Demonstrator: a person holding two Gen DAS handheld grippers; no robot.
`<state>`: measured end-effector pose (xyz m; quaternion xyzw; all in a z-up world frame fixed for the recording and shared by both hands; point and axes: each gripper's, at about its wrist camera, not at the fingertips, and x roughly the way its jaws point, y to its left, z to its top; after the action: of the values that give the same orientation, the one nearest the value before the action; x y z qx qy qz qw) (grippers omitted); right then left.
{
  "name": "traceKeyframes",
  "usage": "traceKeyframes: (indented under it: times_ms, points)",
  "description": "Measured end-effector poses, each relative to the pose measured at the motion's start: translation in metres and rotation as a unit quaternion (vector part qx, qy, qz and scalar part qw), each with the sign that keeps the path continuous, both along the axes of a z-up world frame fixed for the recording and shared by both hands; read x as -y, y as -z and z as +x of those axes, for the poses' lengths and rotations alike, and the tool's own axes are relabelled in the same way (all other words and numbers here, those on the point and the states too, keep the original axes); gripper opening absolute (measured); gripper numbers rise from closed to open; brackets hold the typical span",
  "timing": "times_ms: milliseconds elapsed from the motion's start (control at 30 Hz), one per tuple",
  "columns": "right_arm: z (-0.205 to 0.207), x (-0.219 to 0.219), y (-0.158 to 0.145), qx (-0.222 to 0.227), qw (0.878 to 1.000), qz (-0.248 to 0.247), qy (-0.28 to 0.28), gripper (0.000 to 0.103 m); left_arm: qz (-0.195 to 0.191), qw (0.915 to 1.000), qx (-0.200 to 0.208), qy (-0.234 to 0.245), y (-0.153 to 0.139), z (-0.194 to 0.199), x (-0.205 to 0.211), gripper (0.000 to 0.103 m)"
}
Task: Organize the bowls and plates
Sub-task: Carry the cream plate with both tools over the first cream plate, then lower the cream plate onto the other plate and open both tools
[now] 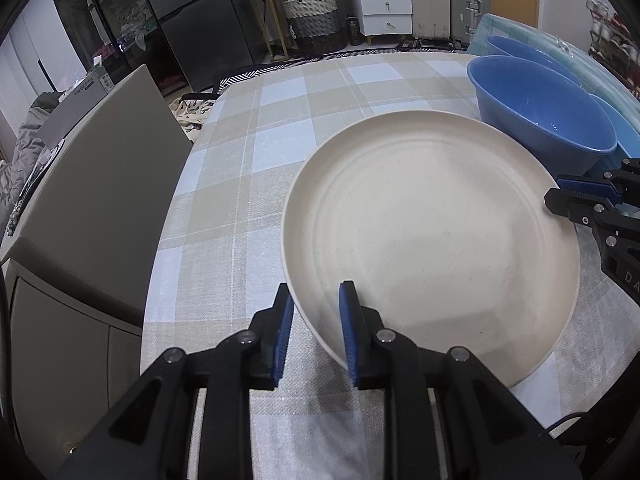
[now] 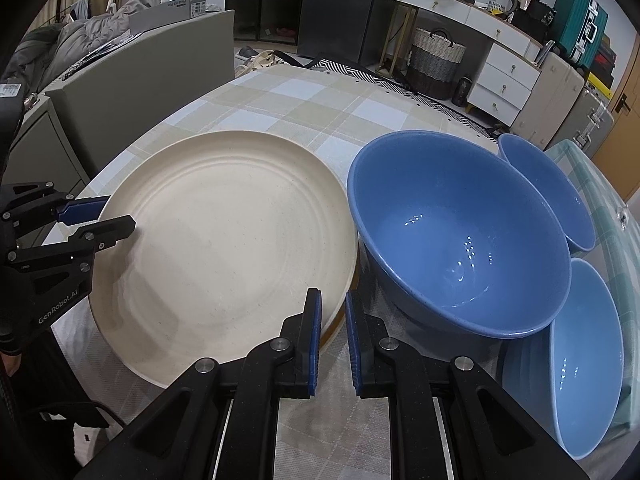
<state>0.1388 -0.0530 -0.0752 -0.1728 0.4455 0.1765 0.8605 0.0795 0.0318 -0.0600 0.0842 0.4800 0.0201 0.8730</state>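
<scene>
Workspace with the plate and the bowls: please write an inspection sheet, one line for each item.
Surface: checked tablecloth.
Job's things: cream plate; large blue bowl beside it; two smaller blue bowls behind.
Clutter: nothing seen.
Grippers: left gripper and right gripper each shut on the plate's rim, on opposite sides.
Cables: black cable by the table edge.
Surroundings: grey chair, woven basket, white drawers, suitcases.

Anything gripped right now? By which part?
Both grippers hold the cream plate by its rim: left gripper on one edge, right gripper on the opposite edge.
</scene>
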Motion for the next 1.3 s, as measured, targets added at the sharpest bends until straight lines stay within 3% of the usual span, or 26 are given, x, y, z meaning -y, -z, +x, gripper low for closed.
traceKeyframes:
  times_ms: [933, 1167, 1233, 1300]
  points:
    - [0.001, -0.007, 0.018, -0.008, 1.0, -0.02, 0.0, 0.015, 0.032, 0.9994, -0.008, 0.013, 0.008, 0.002, 0.013, 0.028]
    - [0.006, -0.004, 0.017, -0.018, 1.0, -0.009, 0.004, 0.016, -0.017, 0.9995, -0.025, 0.006, 0.006, 0.006, 0.004, 0.043]
    - [0.006, -0.003, 0.014, -0.017, 1.0, -0.005, 0.003, 0.02, -0.032, 0.9993, -0.021, 0.004, 0.002, 0.006, 0.001, 0.049]
    - [0.005, -0.003, 0.01, -0.015, 1.0, 0.007, -0.002, 0.034, -0.04, 0.9991, -0.013, 0.003, -0.003, 0.005, -0.001, 0.051]
